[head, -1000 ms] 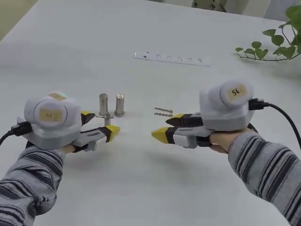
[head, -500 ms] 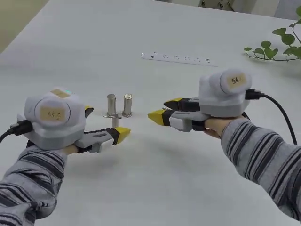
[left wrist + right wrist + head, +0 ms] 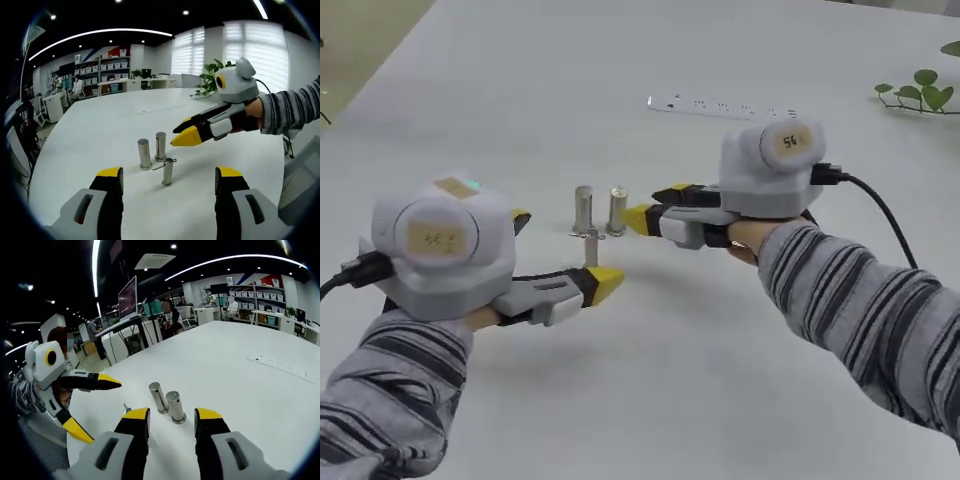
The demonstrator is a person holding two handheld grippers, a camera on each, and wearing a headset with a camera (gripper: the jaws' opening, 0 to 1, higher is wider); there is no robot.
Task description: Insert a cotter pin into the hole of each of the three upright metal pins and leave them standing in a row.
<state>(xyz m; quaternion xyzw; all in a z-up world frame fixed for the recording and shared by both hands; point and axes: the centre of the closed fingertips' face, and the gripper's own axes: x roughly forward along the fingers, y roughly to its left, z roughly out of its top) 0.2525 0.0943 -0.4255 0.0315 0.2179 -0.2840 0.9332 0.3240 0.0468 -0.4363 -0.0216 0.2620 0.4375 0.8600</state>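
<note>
Your sleeves (image 3: 840,300) are grey with dark stripes. Your left hand-held gripper (image 3: 565,249) and right hand-held gripper (image 3: 650,205) are pale grey, tipped yellow. The metal pins (image 3: 617,208) are silver, your desk (image 3: 670,400) white.

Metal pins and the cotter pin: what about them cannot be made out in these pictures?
Front metal pin: right gripper view, mostly hidden behind that gripper's own jaw.
Holes in the two rear metal pins: too small in every view.
Cotter pin: head view, too small to judge its seating.
</note>
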